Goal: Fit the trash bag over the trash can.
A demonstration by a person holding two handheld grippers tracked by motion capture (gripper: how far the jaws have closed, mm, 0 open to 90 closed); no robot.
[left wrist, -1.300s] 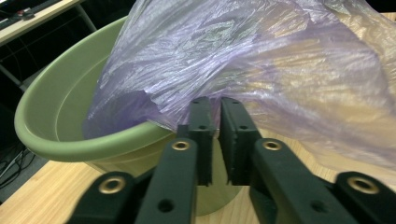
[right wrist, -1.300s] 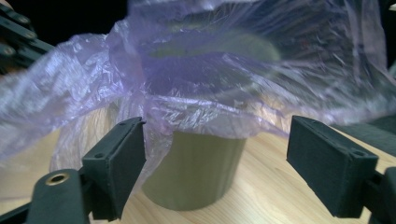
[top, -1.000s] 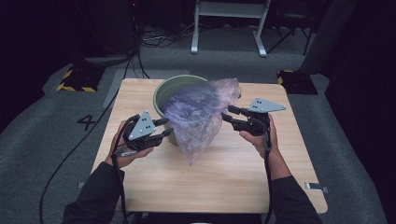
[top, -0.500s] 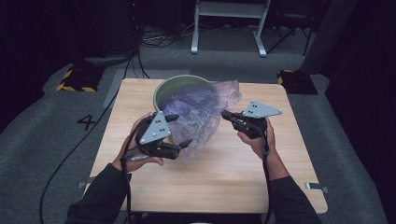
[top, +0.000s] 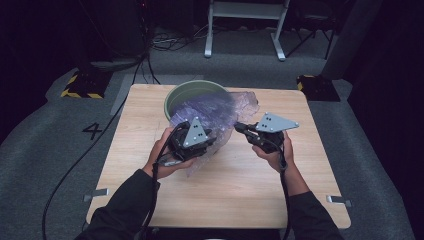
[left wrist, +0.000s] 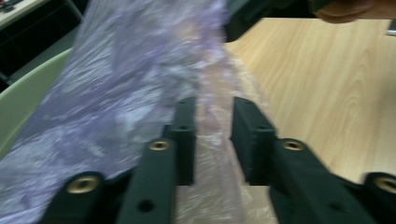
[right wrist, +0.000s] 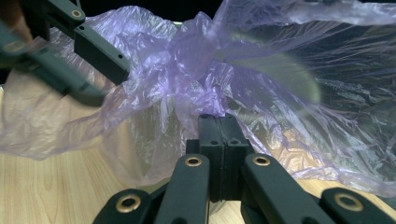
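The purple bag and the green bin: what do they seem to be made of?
Purple bag: likely thin plastic film, glossy and translucent; it crinkles, and the table shows through it. Green bin: probably moulded plastic, with a smooth matte rim of even colour, though the look leaves it open.

One purple plastic bag (top: 215,112), one green bucket (top: 175,97), one wooden table (top: 240,180), and two claws.
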